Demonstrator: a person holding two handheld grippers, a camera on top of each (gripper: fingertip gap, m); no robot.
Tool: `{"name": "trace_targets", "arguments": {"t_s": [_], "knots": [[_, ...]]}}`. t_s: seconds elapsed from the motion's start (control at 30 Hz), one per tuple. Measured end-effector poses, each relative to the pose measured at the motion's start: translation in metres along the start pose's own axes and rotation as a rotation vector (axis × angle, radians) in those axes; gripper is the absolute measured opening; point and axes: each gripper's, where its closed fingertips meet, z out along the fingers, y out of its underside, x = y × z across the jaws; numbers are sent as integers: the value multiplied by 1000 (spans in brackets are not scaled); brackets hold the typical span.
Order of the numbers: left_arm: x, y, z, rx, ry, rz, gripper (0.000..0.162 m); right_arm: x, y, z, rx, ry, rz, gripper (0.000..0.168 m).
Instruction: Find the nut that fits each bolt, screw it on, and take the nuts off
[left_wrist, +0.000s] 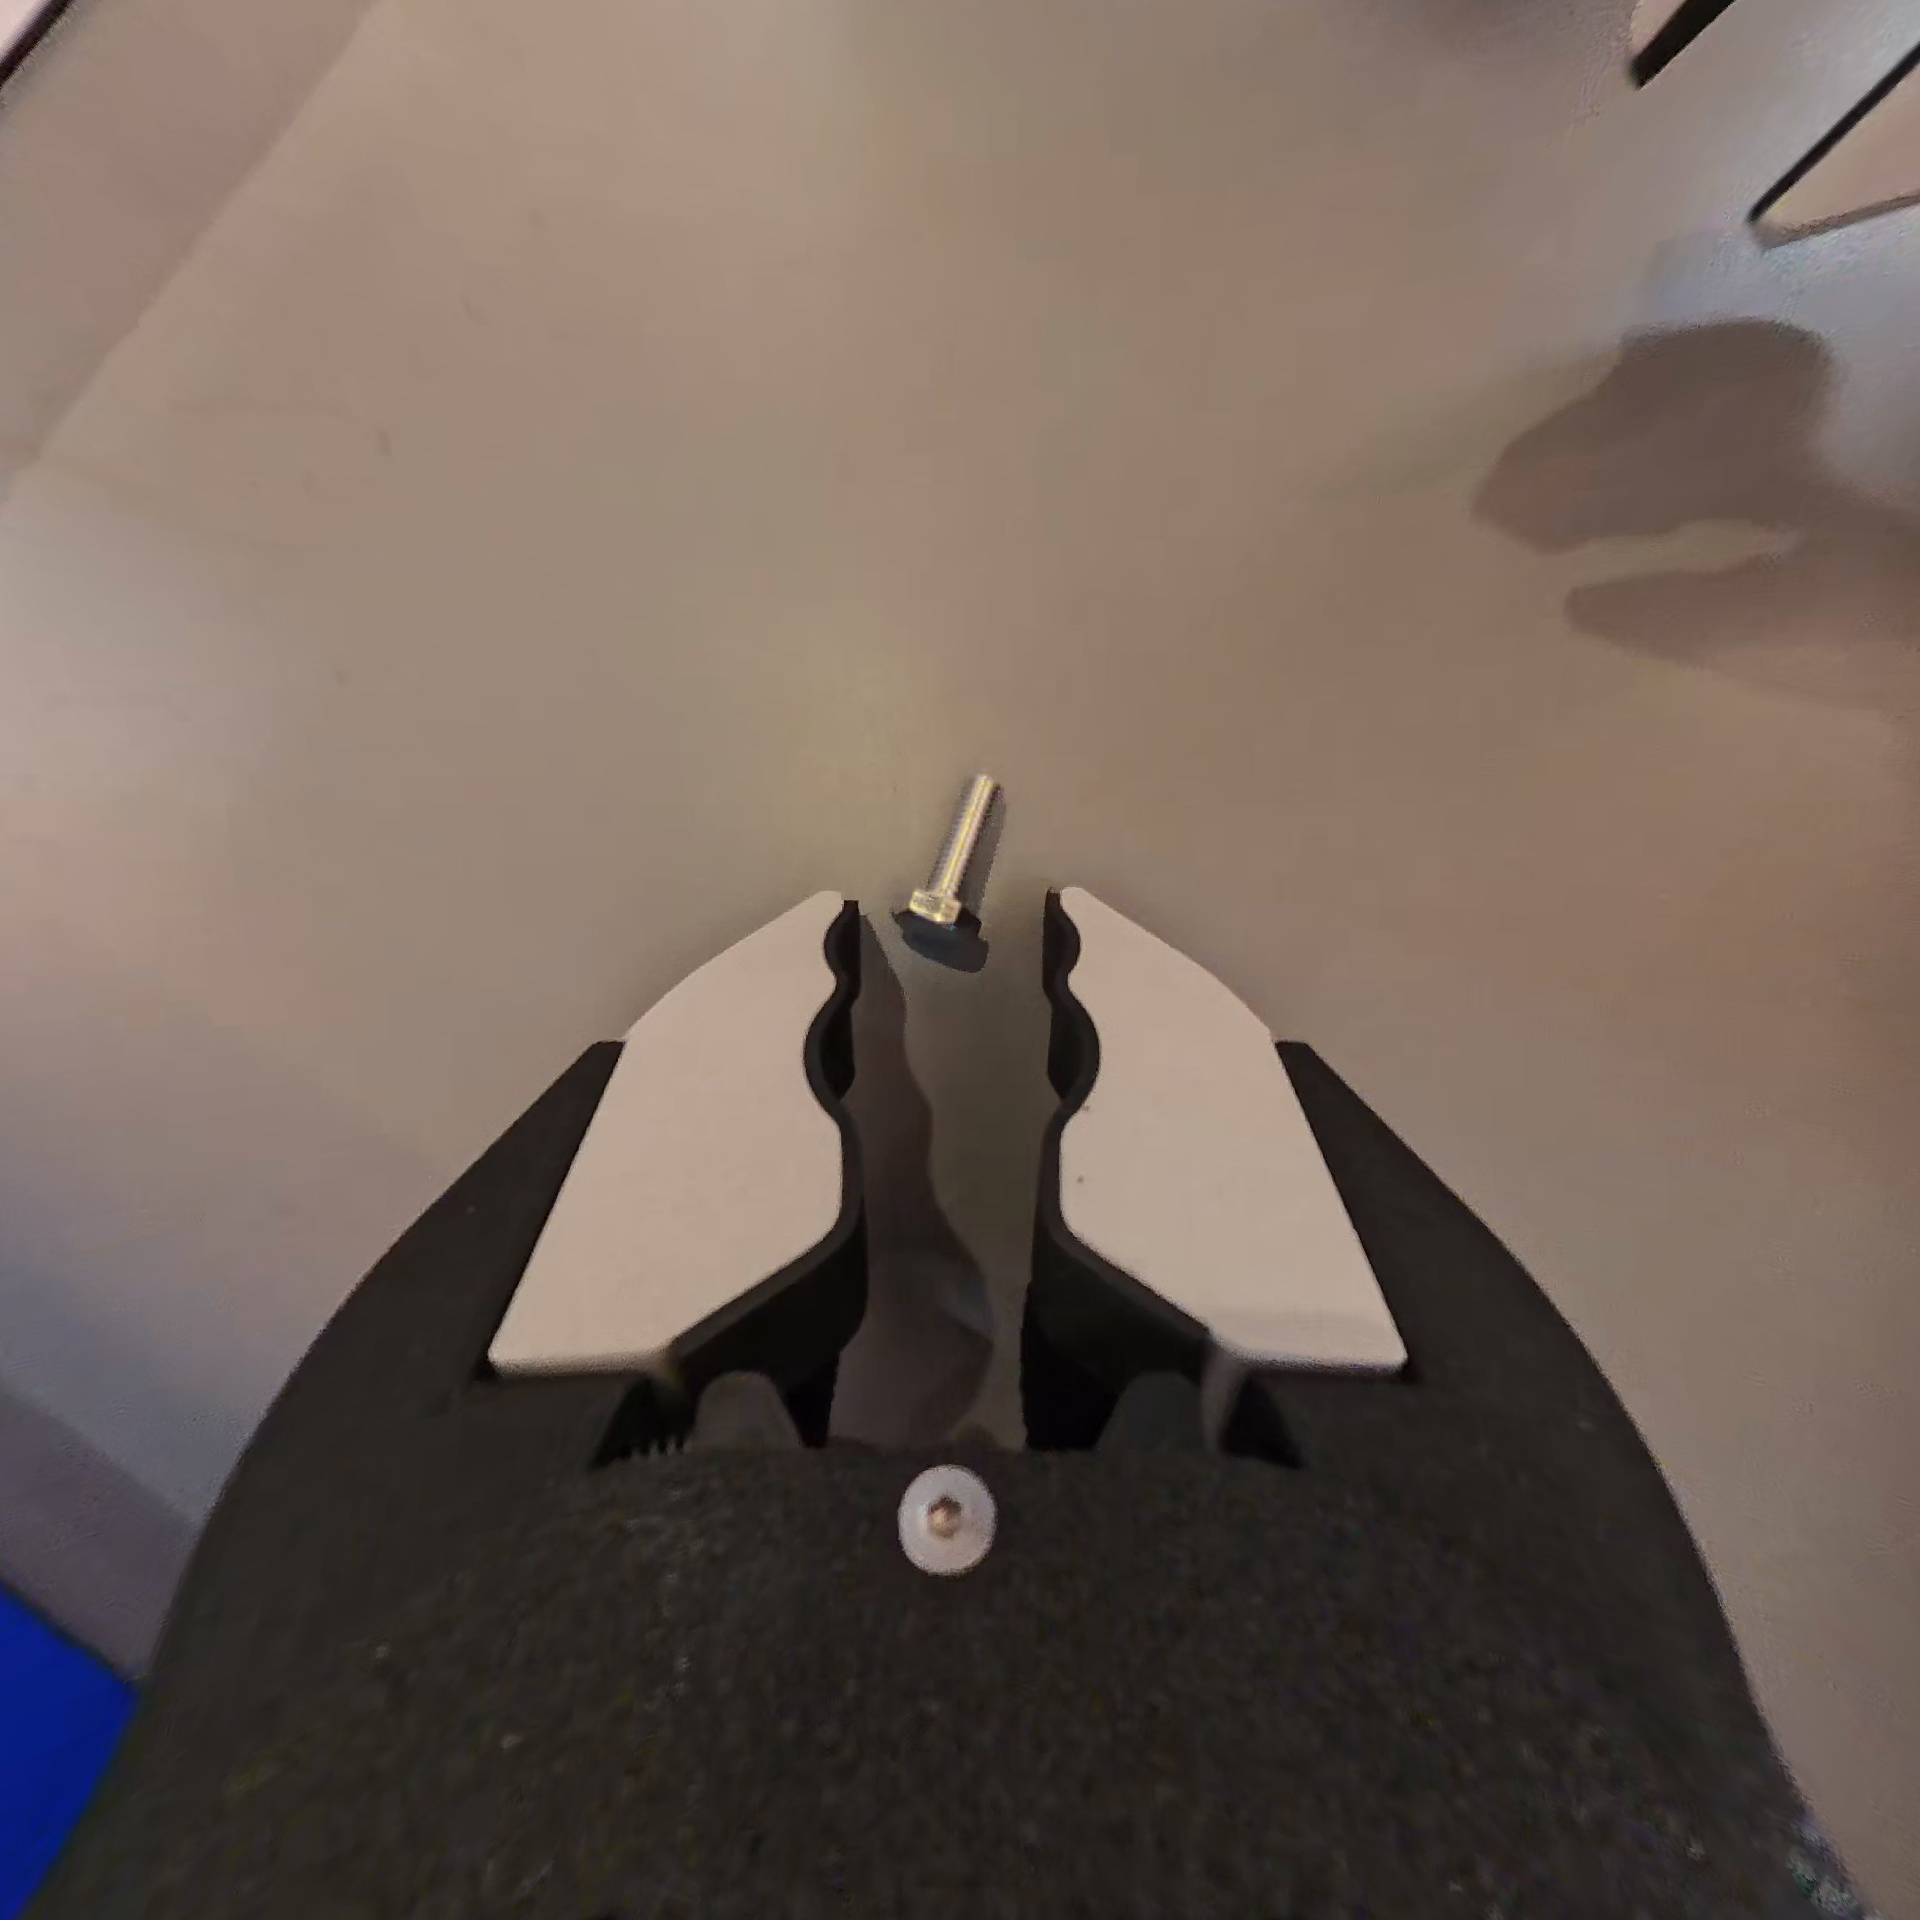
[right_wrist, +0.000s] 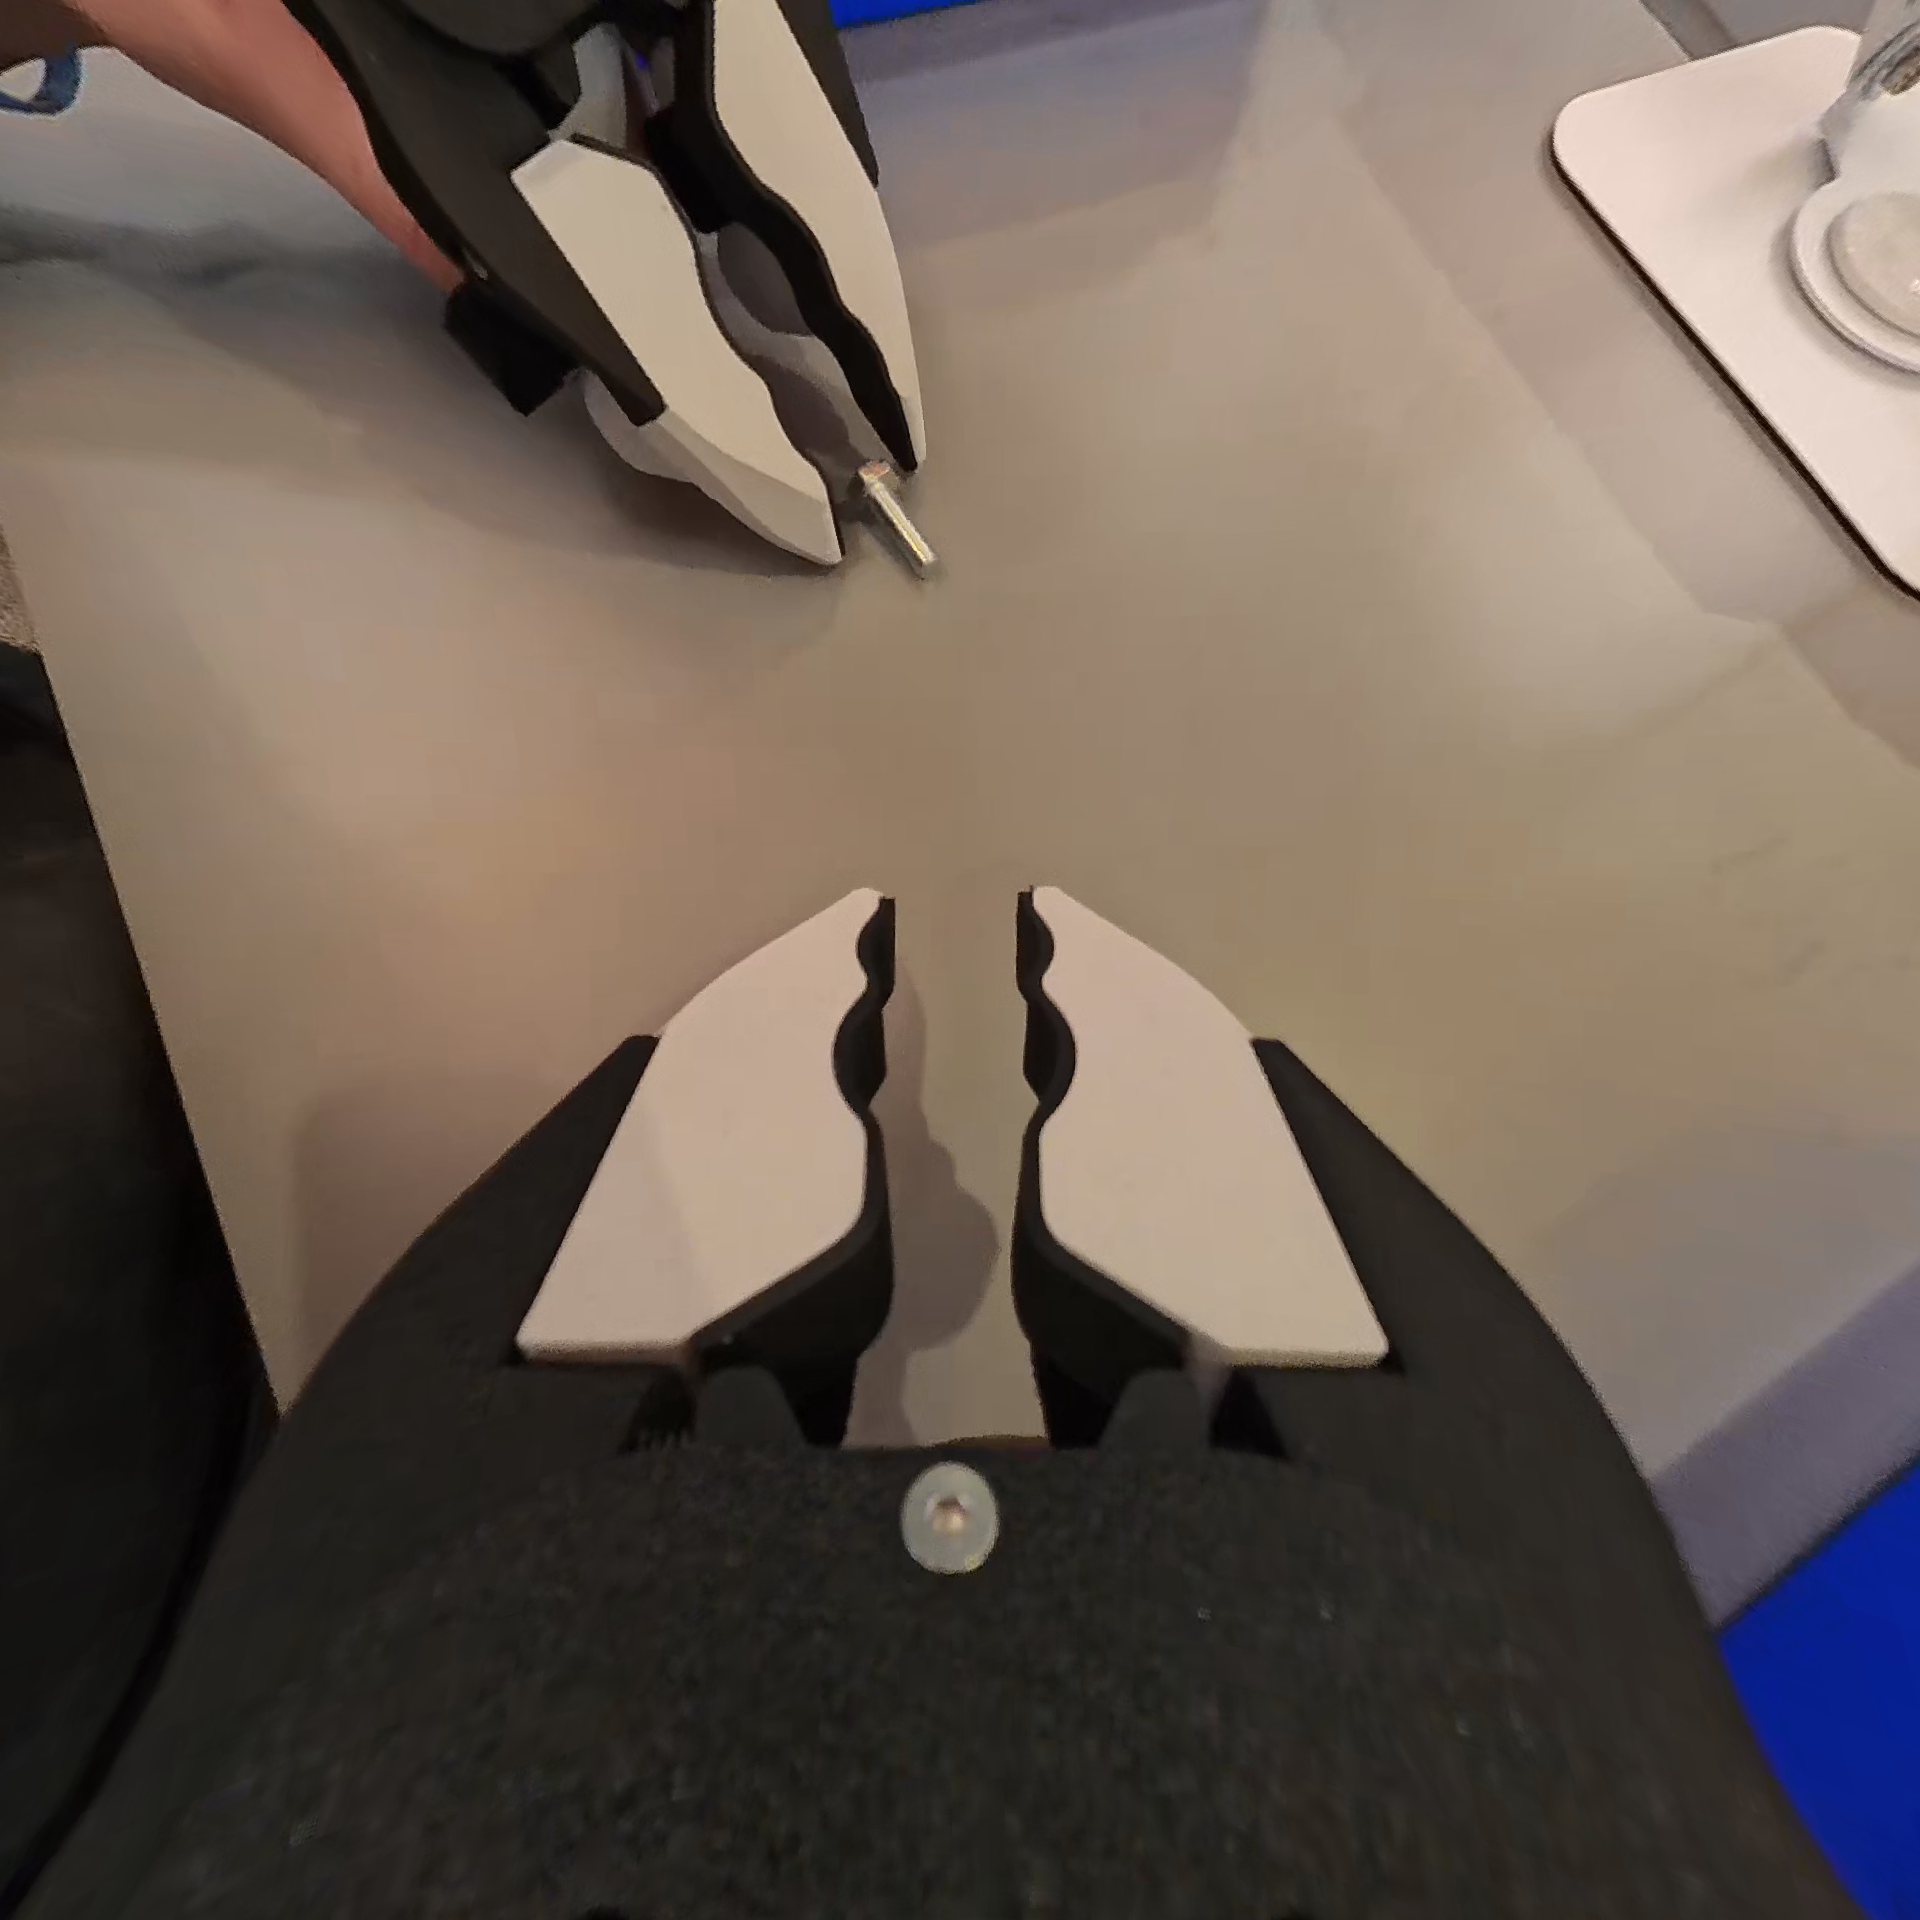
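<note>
Right now the bolt (left_wrist: 954, 868) lies flat on the grey table (left_wrist: 727, 520), head toward our left gripper (left_wrist: 951, 904) and threaded shank pointing away from it, so the head is the part nearest the tips. We have brought the left gripper down low with its jaws parted, one finger (left_wrist: 790, 997) on either side of the head; in the left wrist view a gap shows on both sides, and in the right wrist view the bolt (right_wrist: 896, 516) sits at the mouth of the left gripper (right_wrist: 868, 509), so we judge that it holds nothing yet and is lined up to pinch the head. Gripping there would leave the shank free for a nut, which is probably why we come at it from that end. Our right gripper (right_wrist: 954, 904) hangs well apart from the bolt, nearer to us, its jaws a little open and empty, with bare table between them; it seems to be waiting to bring a nut. No nut shows in either view. Off to the right rests a white tray (right_wrist: 1662, 270) with a round, clear thing on it, too blurred to name. A hand (right_wrist: 343, 177) behind the left gripper steers it.
</note>
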Motion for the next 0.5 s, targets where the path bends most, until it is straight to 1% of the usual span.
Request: {"name": "trace_targets", "arguments": {"t_s": [0.37, 0.5], "knots": [[1, 3, -3, -101, 76, 146, 33, 3, 11, -11, 33, 13, 26, 22], [-2, 2, -1, -123, 102, 157, 33, 4, 13, -15, 47, 22, 35, 22]]}}
